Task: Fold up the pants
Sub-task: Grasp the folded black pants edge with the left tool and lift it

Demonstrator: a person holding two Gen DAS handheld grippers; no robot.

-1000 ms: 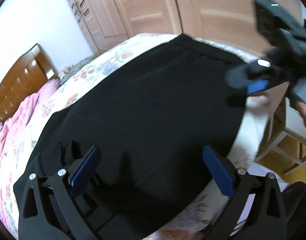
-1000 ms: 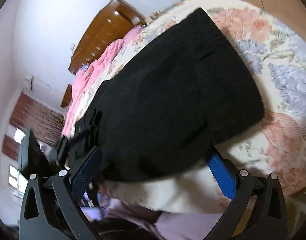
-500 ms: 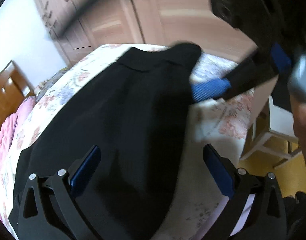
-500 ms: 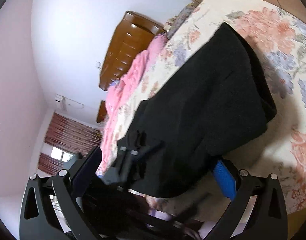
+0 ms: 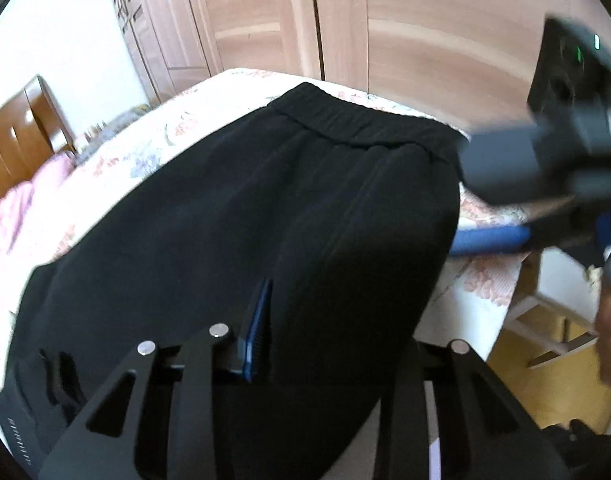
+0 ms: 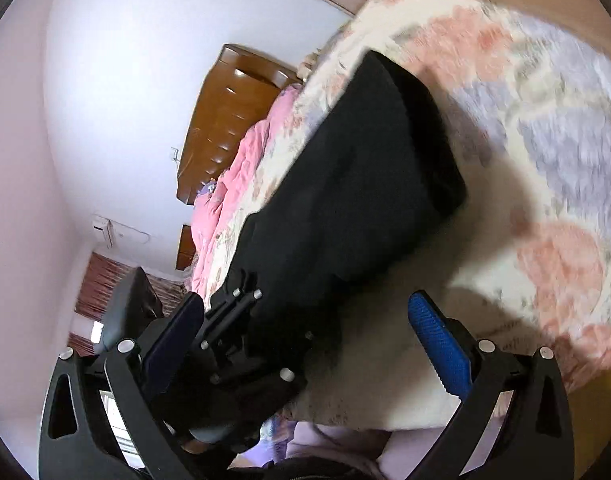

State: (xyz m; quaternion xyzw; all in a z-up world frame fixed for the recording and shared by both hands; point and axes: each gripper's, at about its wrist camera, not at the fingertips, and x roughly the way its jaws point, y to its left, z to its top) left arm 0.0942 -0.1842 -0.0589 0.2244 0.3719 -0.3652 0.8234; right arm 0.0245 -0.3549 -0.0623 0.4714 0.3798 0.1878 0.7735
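Left gripper (image 5: 305, 332) nearest the lens, its fingers (image 5: 257, 328) clenched on a fold of the black pants (image 5: 265, 220), one blue pad showing at the cloth, the other buried under fabric; pants lie spread across the floral bedspread (image 5: 157, 144), near end at the bed's edge, elastic waistband (image 5: 361, 124) at the far end toward the wardrobe; right gripper (image 6: 305, 344) hangs released, fingers (image 6: 441, 340) wide apart, just off the bed's side edge, nothing between them; in the left wrist view the same right gripper (image 5: 505, 236) shows blurred beside the pants' right edge, blue pad close to the cloth, contact not clear; from the right wrist view the left gripper (image 6: 245, 344) sits at the pants' near end; beyond, a pink quilt (image 6: 233, 184) bunched toward the wooden headboard (image 6: 229, 120); light wood wardrobe doors (image 5: 405, 32) behind the bed; white stool (image 5: 553, 300) on the floor at right; air conditioner (image 6: 117, 232) on the far wall.
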